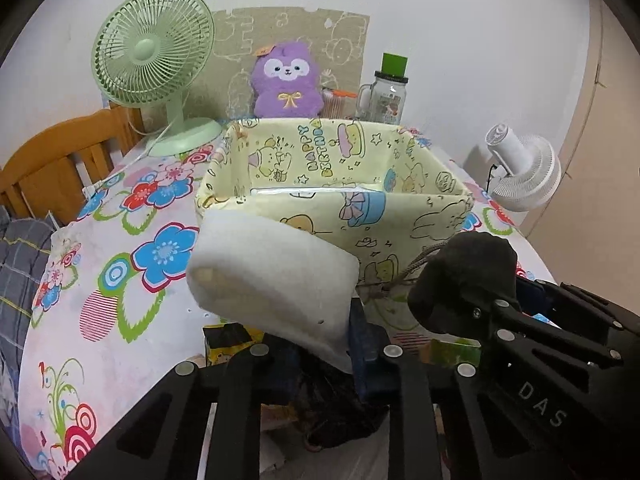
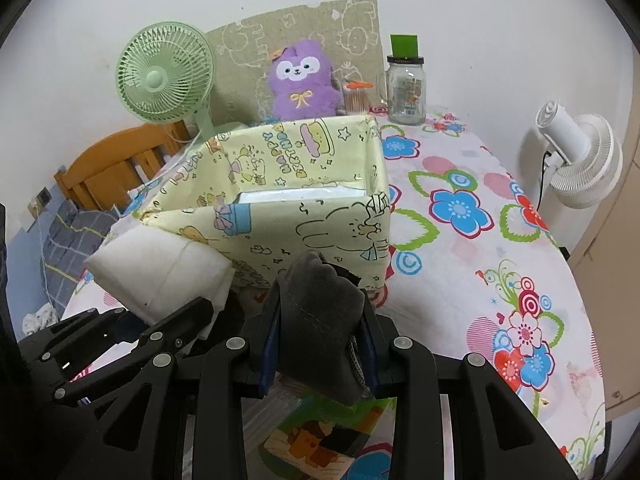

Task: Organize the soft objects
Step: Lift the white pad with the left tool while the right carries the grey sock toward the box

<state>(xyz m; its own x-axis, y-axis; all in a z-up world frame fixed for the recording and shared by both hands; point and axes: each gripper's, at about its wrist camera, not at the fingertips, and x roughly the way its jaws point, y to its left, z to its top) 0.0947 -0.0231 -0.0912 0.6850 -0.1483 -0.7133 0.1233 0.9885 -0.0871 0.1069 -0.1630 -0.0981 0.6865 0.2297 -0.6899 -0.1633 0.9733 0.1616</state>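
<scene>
A pale yellow fabric box [image 1: 336, 196] with cartoon prints stands open on the flowered table; it also shows in the right wrist view [image 2: 280, 208]. My left gripper [image 1: 320, 344] is shut on a white foam pad [image 1: 272, 276], held just before the box's near wall; the pad also shows in the right wrist view [image 2: 160, 272]. My right gripper [image 2: 320, 344] is shut on a dark grey drawstring pouch [image 2: 320, 320], also close to the box front. The pouch [image 1: 464, 276] and the right gripper appear at the right of the left wrist view.
A green desk fan [image 1: 154, 64], a purple plush [image 1: 288, 80] and a glass jar [image 1: 386, 96] with a green lid stand behind the box. A white fan [image 2: 580, 160] is at the right edge. A wooden chair [image 1: 60, 160] is at left. Colourful packets [image 2: 320, 440] lie under the grippers.
</scene>
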